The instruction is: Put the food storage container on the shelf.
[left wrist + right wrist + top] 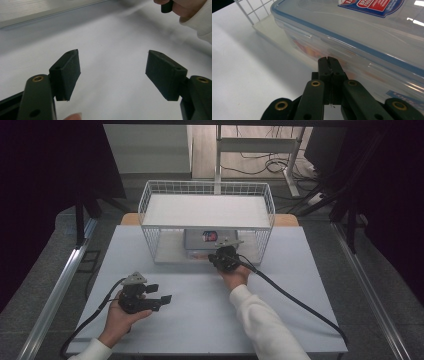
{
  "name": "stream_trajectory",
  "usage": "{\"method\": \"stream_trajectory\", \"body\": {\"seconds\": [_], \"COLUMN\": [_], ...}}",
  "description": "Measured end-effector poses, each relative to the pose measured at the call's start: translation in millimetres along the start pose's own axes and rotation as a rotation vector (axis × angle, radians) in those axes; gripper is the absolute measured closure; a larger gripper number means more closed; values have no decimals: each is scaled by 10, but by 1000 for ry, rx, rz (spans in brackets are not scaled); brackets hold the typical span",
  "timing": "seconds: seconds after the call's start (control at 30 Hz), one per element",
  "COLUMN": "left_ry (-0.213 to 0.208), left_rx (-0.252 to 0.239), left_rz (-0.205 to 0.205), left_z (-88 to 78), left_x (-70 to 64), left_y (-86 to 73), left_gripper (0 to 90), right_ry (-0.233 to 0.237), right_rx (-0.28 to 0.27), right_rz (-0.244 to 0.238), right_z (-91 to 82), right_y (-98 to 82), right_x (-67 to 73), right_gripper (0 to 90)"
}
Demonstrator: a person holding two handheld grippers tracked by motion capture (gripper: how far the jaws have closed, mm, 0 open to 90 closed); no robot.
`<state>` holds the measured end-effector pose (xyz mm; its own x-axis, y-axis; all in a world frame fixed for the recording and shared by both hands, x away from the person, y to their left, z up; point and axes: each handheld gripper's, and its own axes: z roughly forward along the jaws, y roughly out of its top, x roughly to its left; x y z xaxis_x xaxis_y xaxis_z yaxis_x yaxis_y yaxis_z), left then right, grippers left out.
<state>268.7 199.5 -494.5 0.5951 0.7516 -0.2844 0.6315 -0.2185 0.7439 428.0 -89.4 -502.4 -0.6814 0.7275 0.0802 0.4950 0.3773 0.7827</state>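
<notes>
A clear plastic food container (pixel 202 242) with a blue-rimmed lid and a red and blue label sits on the lower level of a white wire rack (pixel 207 187). Something orange shows through the wall of the container (pixel 362 37). My right gripper (pixel 219 252) is at the rack's open front, its jaws shut together with nothing between them. In the right gripper view, the tips of that gripper (pixel 328 60) are right at the container's side wall; I cannot tell whether they touch it. My left gripper (pixel 160 293) rests low over the table at the front left. Its jaws stand open and empty (pixel 113 75).
The rack stands at the back middle of a white table (pixel 200 315); its upper shelf holds nothing. The rack's base tray (pixel 269 27) juts out in front of the container. The other hand's white sleeve (pixel 197 22) crosses the far right of the left gripper view.
</notes>
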Motion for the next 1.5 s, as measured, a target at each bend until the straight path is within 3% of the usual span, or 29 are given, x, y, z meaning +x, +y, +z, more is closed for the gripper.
{"method": "stream_trajectory", "body": {"seconds": [0.3,0.4,0.5,0.77,1.0,1.17,1.33,1.4,1.5], "left_ry": [2,0,3,7,26,50,39,40,38], "left_rx": [1,-2,0,-11,-31,-43,-38,-36,-36], "left_rz": [6,2,9,5,20,38,45,44,46], "left_z": [0,-9,-16,-46,-89,-158,-174,-178,-172], "left_x": [3,-2,-5,-29,-109,-173,-247,-260,-270], "left_y": [-2,-5,-12,-17,-58,-104,-154,-166,-174], "left_gripper": [280,280,279,278,283,283,282,282,282], "right_ry": [1,-17,-2,69,121,89,78,60,-7], "right_rx": [-5,13,17,8,8,7,29,41,48], "right_rz": [40,8,-28,-64,-39,-30,2,18,51], "right_z": [66,30,-87,-692,-1299,-1698,-1956,-2028,-2109], "right_y": [49,35,15,-121,-445,-757,-1064,-1157,-1231], "right_x": [-55,-42,1,45,-16,-84,-94,-102,-124], "right_gripper": [888,888,888,888,887,887,884,806,495]}}
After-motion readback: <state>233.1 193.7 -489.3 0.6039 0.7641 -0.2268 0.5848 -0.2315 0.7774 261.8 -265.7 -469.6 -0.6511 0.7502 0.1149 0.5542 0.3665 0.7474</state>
